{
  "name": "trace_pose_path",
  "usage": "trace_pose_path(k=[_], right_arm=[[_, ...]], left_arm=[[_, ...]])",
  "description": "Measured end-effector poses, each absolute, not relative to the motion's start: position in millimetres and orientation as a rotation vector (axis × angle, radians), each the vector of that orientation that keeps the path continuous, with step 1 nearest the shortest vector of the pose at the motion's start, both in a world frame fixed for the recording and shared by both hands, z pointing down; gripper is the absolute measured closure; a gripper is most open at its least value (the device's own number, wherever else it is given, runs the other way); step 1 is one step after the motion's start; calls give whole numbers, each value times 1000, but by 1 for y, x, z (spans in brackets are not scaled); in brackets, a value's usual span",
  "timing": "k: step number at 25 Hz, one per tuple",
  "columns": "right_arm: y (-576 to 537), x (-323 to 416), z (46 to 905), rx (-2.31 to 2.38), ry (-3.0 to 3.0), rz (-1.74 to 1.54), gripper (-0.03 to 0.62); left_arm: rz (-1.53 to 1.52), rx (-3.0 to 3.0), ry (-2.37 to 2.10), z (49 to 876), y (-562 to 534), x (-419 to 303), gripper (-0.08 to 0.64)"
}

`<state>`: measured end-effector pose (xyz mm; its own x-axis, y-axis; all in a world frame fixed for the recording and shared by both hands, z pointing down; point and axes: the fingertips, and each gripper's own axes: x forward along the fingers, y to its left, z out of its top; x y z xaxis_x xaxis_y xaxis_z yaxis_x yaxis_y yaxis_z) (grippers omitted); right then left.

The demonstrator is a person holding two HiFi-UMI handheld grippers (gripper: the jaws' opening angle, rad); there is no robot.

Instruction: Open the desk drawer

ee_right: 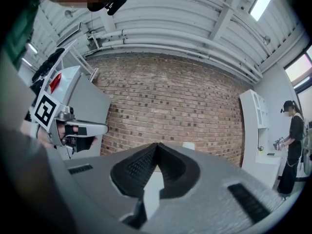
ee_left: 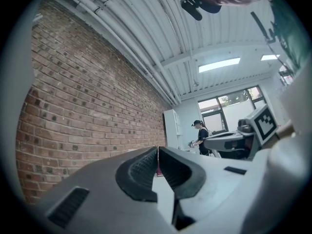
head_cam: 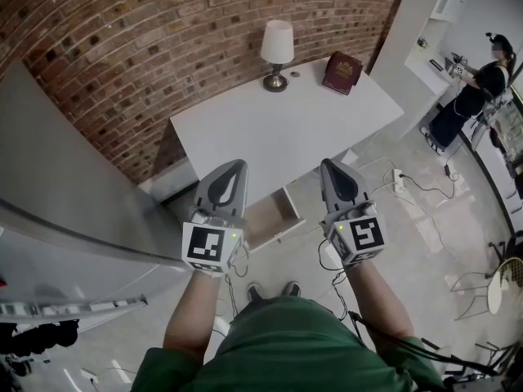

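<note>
A white desk (head_cam: 245,129) stands against the brick wall. Under its near edge a drawer (head_cam: 271,212) is pulled out, and its pale wooden inside shows between my two grippers. My left gripper (head_cam: 239,164) is held above the desk's near left corner, shut and empty. My right gripper (head_cam: 328,163) hovers over the near right edge, also shut with nothing in it. In the left gripper view the left gripper (ee_left: 158,149) has its jaws pressed together, pointing along the wall. The right gripper (ee_right: 156,144) in its own view is likewise closed tip to tip.
A white table lamp (head_cam: 277,49) and a dark red book (head_cam: 342,72) sit at the desk's back. A grey panel (head_cam: 65,194) rises at the left. A power strip (head_cam: 398,178) and cables lie on the floor at the right. A person (head_cam: 474,96) stands far right.
</note>
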<state>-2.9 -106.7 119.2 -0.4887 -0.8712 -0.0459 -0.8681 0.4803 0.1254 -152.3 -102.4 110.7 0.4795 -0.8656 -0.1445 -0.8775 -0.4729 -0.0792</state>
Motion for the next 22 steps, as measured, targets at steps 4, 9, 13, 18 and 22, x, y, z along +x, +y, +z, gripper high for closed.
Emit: trace_pose_path(k=[4,9,13,18,22], right_arm=[[-108,-4,120,1565,-2683,-248,594],[-108,-5,122,1577,-2683,-205,594],[-108,-5,122,1584,-2684,-217,594],[-108,-9,122,1591,-2679,-187,594],[-109,-10,124,1599,-2668,-183,594]], left_arm=[[127,-2582,1537,113,-104,-156,551],[125,-2589,1539,116,-105,-156,551],[131,-2598,1541,117,-105,-157,551],[164,-2616,1546,116,-108,-162,551],[158,-2616,1545,117,-108,-165,551]])
